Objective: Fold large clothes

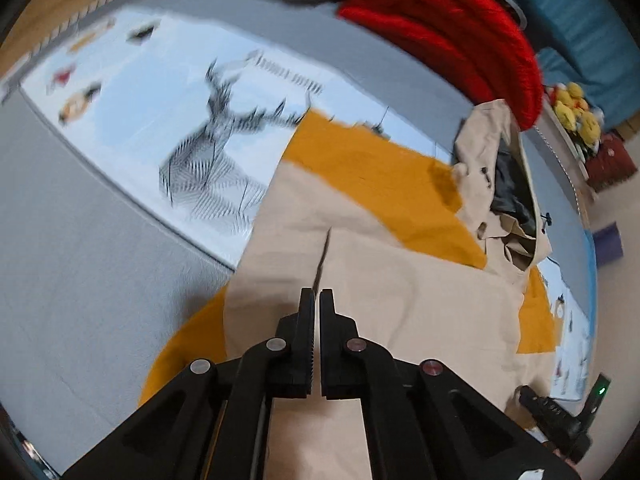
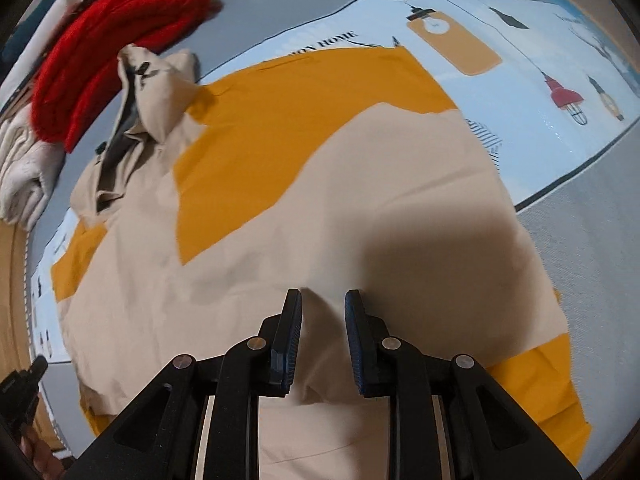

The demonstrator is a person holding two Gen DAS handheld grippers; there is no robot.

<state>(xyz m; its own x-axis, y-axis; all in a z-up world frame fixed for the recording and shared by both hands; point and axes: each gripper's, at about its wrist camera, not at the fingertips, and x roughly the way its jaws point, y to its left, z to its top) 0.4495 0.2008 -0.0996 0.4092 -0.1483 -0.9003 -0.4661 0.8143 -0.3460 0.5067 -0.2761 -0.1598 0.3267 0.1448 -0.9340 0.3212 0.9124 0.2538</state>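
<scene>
A large beige jacket [image 1: 380,280] lies spread flat over a mustard-yellow cloth [image 1: 372,168] on the bed. Its collar with dark lining [image 1: 504,184] is bunched at the far right. My left gripper [image 1: 317,296] hovers over the jacket near a dark slit, jaws shut; I see no fabric pinched between them. In the right wrist view the same jacket [image 2: 240,272] fills the middle and its collar [image 2: 156,96] sits at the upper left. My right gripper [image 2: 322,298] points down at the jacket with jaws apart. A soft ridge of beige fabric lies between its blue pads.
The bed has a grey cover [image 1: 80,260] and a light-blue printed sheet [image 1: 160,100]. A red blanket [image 2: 116,40] and a pale folded cloth [image 2: 24,168] lie beyond the collar. Yellow plush toys [image 1: 576,112] sit off the bed. The other tool's black body [image 1: 560,424] shows at lower right.
</scene>
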